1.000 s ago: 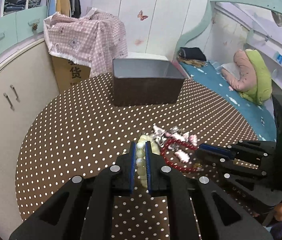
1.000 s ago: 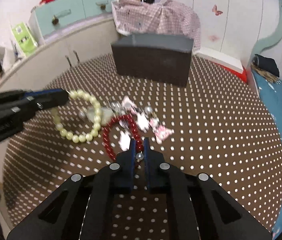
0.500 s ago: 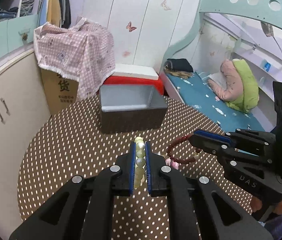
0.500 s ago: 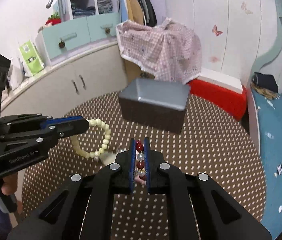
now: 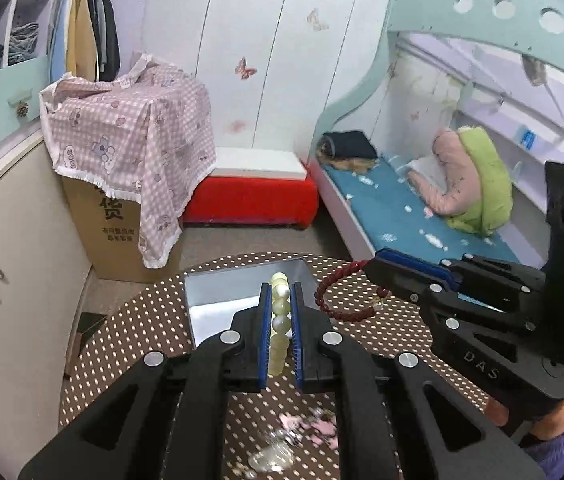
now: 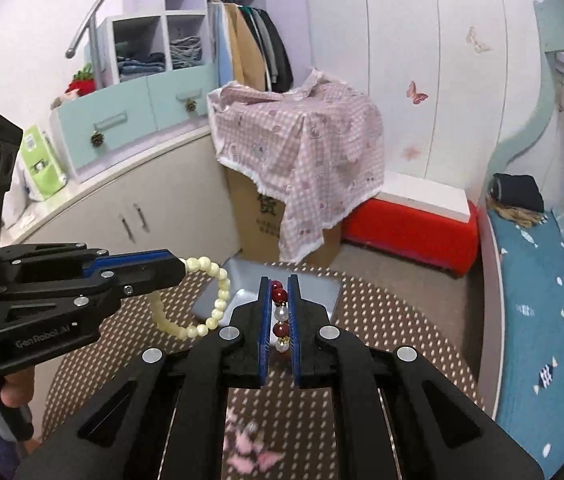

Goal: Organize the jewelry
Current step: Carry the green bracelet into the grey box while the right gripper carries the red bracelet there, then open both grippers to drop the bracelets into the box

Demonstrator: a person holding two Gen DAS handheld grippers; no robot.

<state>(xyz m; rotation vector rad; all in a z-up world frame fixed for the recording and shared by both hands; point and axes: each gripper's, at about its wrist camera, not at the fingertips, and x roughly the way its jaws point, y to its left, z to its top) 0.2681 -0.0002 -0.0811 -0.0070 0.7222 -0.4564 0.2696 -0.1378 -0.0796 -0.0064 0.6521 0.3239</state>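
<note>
My left gripper (image 5: 280, 312) is shut on a pale green bead bracelet (image 5: 279, 320) and holds it in the air over the open grey box (image 5: 218, 312). The bracelet also hangs from that gripper in the right wrist view (image 6: 210, 304). My right gripper (image 6: 280, 316) is shut on a dark red bead bracelet (image 6: 280, 312) with pearl beads, above the near edge of the grey box (image 6: 321, 288). The red bracelet shows in the left wrist view (image 5: 341, 296), to the right of the box.
The box stands at the far side of a round brown dotted table (image 5: 142, 320). Pink bow hair clips (image 6: 254, 452) and other small jewelry (image 5: 282, 444) lie on the table below the grippers. A cloth-covered carton (image 5: 122, 184), cabinets and a bed stand beyond.
Both grippers have lifted their bracelets off the table and carried them forward, from the jewelry pile to above the grey box.
</note>
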